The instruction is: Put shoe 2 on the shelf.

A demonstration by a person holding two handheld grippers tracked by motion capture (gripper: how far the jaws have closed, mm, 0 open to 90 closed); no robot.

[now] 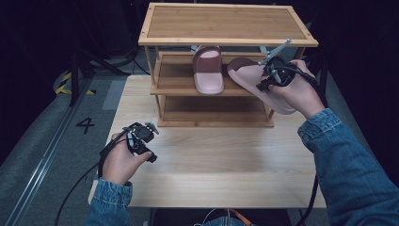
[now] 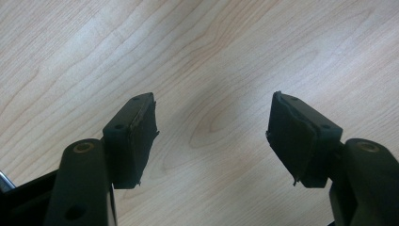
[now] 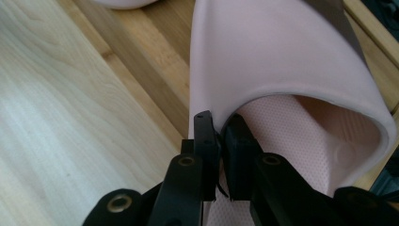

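One pink slipper (image 1: 208,70) sits on the middle shelf (image 1: 174,80); our right gripper (image 3: 220,141) pinches the second slipper (image 3: 277,52) at two o'clock, tilted, not shelved. Left gripper (image 2: 211,136) spread, idle.

The held slipper (image 1: 251,77) is a soft pink slide with a broad closed strap and a finely dotted footbed, and it hangs tilted at the right front of the bamboo rack (image 1: 226,40), its toe end over the rack's middle shelf and its heel end jutting out past the shelf's front edge. The right gripper (image 3: 220,134) has its jaws pinched on the side edge of the strap, one inside the opening and one outside. Its twin, the second slipper (image 1: 208,69), lies flat on that same middle shelf, just left of the held one, sole down and lengthwise from front to back.
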